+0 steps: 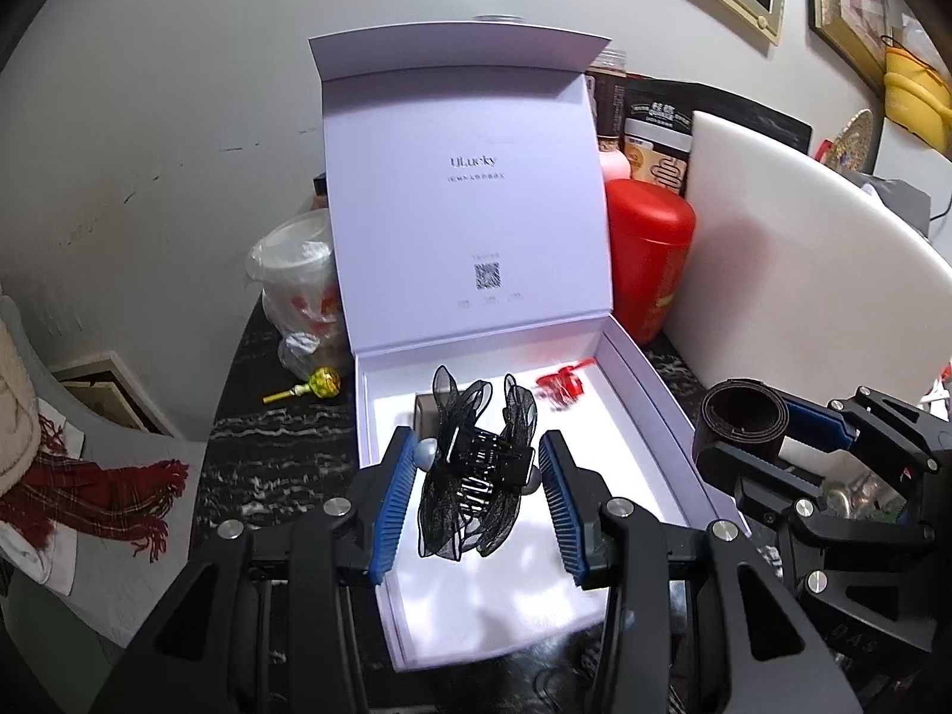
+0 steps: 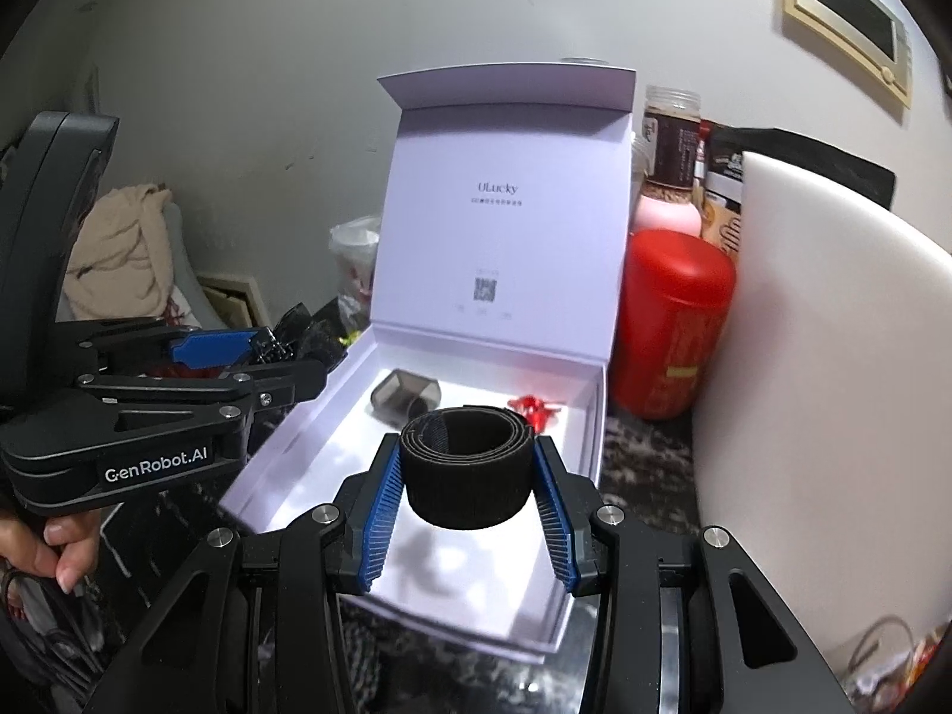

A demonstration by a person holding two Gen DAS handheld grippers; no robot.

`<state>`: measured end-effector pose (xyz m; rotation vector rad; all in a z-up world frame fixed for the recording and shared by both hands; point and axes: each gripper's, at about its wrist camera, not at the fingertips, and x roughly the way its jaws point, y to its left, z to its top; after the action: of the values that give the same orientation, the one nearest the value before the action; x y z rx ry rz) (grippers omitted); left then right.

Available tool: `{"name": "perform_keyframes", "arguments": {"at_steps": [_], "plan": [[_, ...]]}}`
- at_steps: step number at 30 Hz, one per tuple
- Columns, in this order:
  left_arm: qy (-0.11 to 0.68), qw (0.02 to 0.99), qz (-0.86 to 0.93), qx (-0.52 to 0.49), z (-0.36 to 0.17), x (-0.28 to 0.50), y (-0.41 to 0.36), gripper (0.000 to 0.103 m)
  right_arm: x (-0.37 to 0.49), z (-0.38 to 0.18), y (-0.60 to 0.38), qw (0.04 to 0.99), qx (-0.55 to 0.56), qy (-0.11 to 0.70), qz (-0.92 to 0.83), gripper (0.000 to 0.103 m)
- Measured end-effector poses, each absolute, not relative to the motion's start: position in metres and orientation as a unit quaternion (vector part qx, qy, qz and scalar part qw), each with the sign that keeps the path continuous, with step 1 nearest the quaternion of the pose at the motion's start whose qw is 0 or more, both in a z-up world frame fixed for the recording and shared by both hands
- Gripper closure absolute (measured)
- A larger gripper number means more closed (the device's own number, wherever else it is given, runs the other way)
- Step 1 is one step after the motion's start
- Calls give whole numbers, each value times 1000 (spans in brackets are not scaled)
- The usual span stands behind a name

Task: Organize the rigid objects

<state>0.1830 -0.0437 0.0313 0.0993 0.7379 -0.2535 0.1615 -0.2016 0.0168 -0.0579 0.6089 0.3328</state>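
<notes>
Dark marbled tabletop [image 1: 273, 434] carries everything, with a grey wall behind. Nearest in the left wrist view, the left gripper [image 1: 479, 464] is clamped on a black hair claw [image 1: 476, 464] trimmed with gauzy black bows; its pearl ends sit against the blue pads [image 1: 395, 488], and the clip hangs above the near half of the white gift box [image 1: 672, 470]. I judge the claw light but fiddly: the plastic body and teeth are stiff and could snap under a hard squeeze, the gauze is soft and gives no purchase, and the round pearls look slippery, so the firm central bar is the better place to hold.

At three o'clock in that view, and dead centre in the right wrist view, the right gripper [image 2: 470, 476] is closed on a coiled black hook-and-loop strap [image 2: 467, 464], pads on opposite sides of the roll, also above the box. The strap should be light, springy and rough enough not to slip; squeezed across the coil it may go oval or unwind once released.

Farther in, on the box floor, lie a smoky translucent case [image 2: 404, 395] at about eleven o'clock and a small red clip [image 2: 532, 407] at about one o'clock. Beyond them the lid [image 1: 470, 190] stands upright, a red canister [image 1: 648, 256] just to its right.
</notes>
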Motion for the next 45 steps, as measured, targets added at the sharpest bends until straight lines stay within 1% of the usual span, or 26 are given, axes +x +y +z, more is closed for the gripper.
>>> {"name": "perform_keyframes", "arguments": {"at_steps": [21,31,36,39,45], "plan": [[377,916,-123,62,9,255,-50,61,240,13,-197,940,-35,301,155,61],[407,903,-126,53,-16,293,-51,61,281,-6,-192,935,-42,323,143,61],[419,897,-128,57,-26,300,-55,61,298,-23,-189,927,-53,347,130,61],[424,894,-128,68,-33,302,-59,61,302,-30,-188,922,-58,362,126,61],[439,886,-136,69,-43,305,-64,61,302,-34,-188,921,-69,367,116,61]]}}
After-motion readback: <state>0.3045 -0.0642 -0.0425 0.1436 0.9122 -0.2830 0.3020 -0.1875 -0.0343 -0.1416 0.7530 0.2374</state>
